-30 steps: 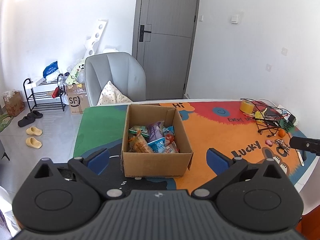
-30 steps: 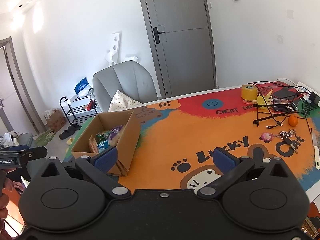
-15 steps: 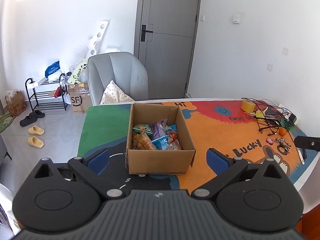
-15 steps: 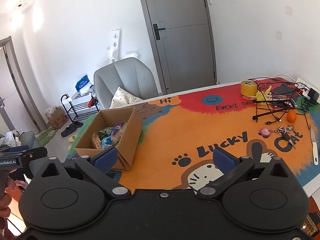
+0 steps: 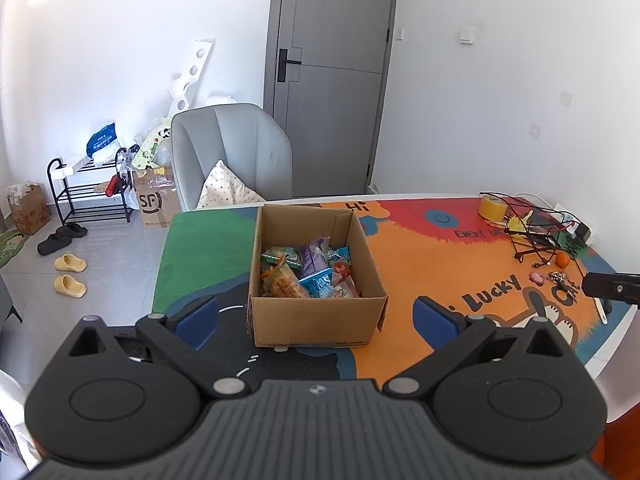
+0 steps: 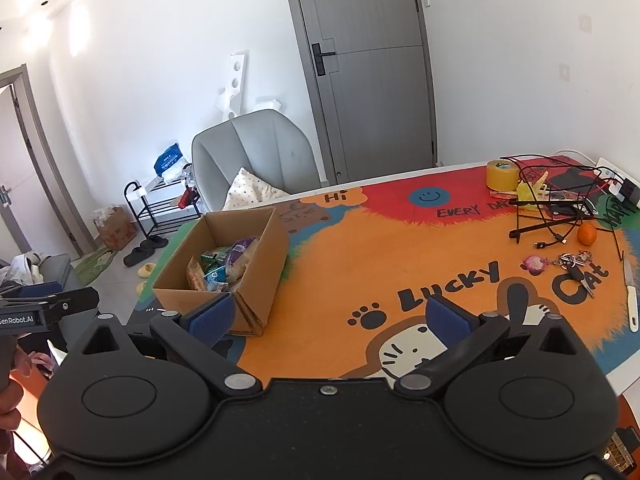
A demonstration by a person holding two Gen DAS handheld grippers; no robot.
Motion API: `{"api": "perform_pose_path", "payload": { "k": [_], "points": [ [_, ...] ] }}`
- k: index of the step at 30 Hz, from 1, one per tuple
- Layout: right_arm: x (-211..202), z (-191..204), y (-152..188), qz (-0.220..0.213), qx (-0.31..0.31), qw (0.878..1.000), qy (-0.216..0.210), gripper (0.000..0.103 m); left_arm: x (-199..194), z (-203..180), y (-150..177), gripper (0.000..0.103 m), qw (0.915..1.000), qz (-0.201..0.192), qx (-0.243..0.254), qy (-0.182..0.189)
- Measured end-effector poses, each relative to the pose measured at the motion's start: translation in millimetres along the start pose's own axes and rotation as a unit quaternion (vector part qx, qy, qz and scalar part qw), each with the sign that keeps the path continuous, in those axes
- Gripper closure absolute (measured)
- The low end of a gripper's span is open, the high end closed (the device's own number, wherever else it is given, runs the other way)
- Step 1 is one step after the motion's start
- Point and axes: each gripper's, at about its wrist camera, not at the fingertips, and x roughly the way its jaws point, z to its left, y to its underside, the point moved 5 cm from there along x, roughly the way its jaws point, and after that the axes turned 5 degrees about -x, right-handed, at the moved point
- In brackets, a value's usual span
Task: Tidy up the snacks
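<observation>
An open cardboard box [image 5: 316, 320] stands on the colourful cartoon mat [image 5: 420, 256], holding several snack packets [image 5: 310, 270]. My left gripper [image 5: 316, 316] is open and empty, hovering at the near side of the box, its blue pads wider than the box front. In the right wrist view the box [image 6: 256, 280] sits at the left with the snack packets [image 6: 220, 264] inside. My right gripper [image 6: 328, 316] is open and empty above the mat, to the right of the box.
At the table's far right lie a yellow tape roll [image 6: 502, 174], a black wire rack with cables [image 6: 560, 208], a small orange [image 6: 587, 234], keys [image 6: 576, 266] and a white-handled knife [image 6: 631, 296]. A grey chair [image 5: 232, 152] stands behind the table. A shoe rack [image 5: 90, 192] stands on the floor at left.
Both grippers have pulled back and risen slightly, so the box and mat look smaller and farther. Both stay open and empty.
</observation>
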Motion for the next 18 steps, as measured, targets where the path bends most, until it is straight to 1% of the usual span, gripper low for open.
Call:
{"api": "perform_pose_path", "payload": {
  "k": [18],
  "points": [
    [2.0,6.1,0.3,0.005,-0.015,1.000,-0.004,0.000,1.1,0.2,1.2,0.001,1.0000,0.005,0.001,0.005]
  ]
}}
